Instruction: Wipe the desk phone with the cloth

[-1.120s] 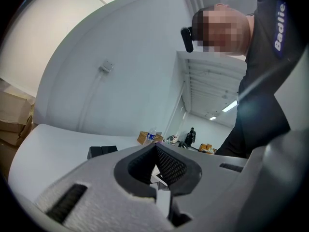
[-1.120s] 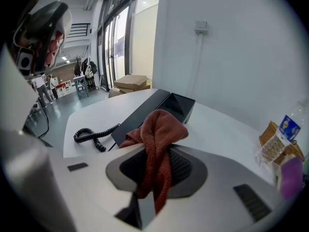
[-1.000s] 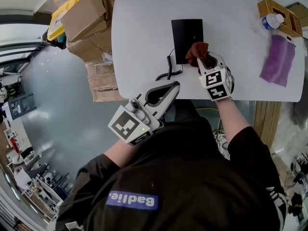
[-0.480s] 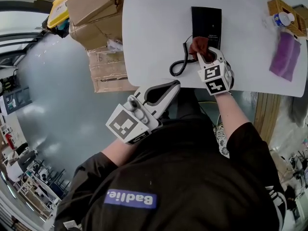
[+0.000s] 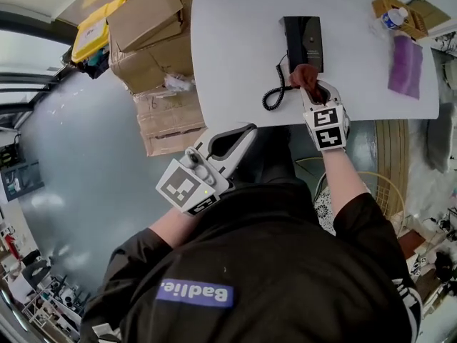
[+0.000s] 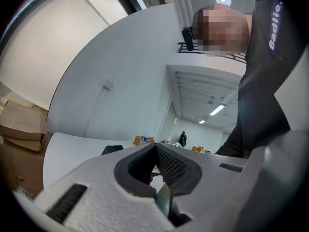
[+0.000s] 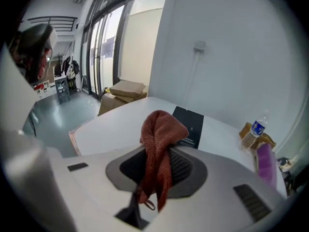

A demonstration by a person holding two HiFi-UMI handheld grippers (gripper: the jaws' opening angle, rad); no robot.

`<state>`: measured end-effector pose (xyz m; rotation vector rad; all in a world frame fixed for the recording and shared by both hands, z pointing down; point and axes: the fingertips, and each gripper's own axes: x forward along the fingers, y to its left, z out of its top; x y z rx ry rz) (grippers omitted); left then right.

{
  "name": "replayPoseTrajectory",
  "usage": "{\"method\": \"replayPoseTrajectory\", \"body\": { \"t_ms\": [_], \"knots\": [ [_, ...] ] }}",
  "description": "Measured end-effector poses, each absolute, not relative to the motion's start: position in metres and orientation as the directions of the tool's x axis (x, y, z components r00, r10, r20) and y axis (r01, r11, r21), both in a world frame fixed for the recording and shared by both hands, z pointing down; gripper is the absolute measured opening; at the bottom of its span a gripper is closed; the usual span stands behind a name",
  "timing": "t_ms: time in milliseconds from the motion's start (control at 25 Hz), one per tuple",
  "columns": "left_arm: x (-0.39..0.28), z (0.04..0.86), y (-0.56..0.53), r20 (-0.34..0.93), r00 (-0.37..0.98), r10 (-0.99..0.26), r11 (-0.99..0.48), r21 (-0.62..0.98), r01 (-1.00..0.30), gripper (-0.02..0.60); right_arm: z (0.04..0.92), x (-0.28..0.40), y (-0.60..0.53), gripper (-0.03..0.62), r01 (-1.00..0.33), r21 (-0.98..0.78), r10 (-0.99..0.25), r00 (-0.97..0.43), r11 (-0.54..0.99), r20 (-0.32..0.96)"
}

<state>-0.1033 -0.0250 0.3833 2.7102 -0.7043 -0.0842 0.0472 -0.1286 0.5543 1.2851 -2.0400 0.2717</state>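
Note:
The black desk phone (image 5: 303,40) lies on the white table (image 5: 228,56), its coiled cord (image 5: 274,91) trailing off its left side. My right gripper (image 5: 312,86) is shut on a red-brown cloth (image 5: 306,74) that sits bunched at the phone's near end. In the right gripper view the cloth (image 7: 161,141) hangs up out of the right gripper (image 7: 157,170), with the phone (image 7: 189,124) just beyond it. My left gripper (image 5: 246,131) is held off the table near my body, shut and empty. From the left gripper (image 6: 157,167) only a corner of the phone (image 6: 112,150) shows.
Cardboard boxes (image 5: 146,27) are stacked on the floor left of the table. At the table's far right lie a purple cloth (image 5: 405,66), a water bottle (image 5: 391,17) and a wicker basket (image 5: 400,4). The table's near edge runs just in front of my right gripper.
The right gripper has shifted the cloth from the phone's near right corner to the middle of its near end. My head view has moved; the left gripper stays by my body.

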Motion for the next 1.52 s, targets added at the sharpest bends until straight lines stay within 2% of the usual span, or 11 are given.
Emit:
{"method": "replayPoseTrajectory", "body": {
  "t_ms": [360, 520, 1040, 1520],
  "knots": [
    [-0.119, 0.352, 0.023, 0.013, 0.923, -0.384, -0.875, 0.313, -0.369, 0.009, 0.466, 0.020, -0.025, 0.089, -0.882, 0.113, -0.743, -0.308, 0.457, 0.594],
    [-0.105, 0.326, 0.036, -0.018, 0.931, -0.364, -0.895, 0.283, -0.345, 0.009, 0.437, 0.013, 0.004, 0.089, -0.867, 0.046, -0.733, -0.391, 0.497, 0.557],
    [-0.038, 0.302, 0.046, -0.001, 0.900, -0.436, -0.873, 0.244, -0.423, 0.009, 0.373, 0.017, 0.046, 0.089, -0.738, -0.082, -0.663, -0.643, 0.670, 0.383],
    [-0.009, 0.317, 0.063, 0.071, 0.886, -0.458, -0.859, 0.220, -0.462, 0.009, 0.360, 0.027, 0.064, 0.089, -0.658, -0.185, -0.605, -0.748, 0.730, 0.274]
  ]
}}
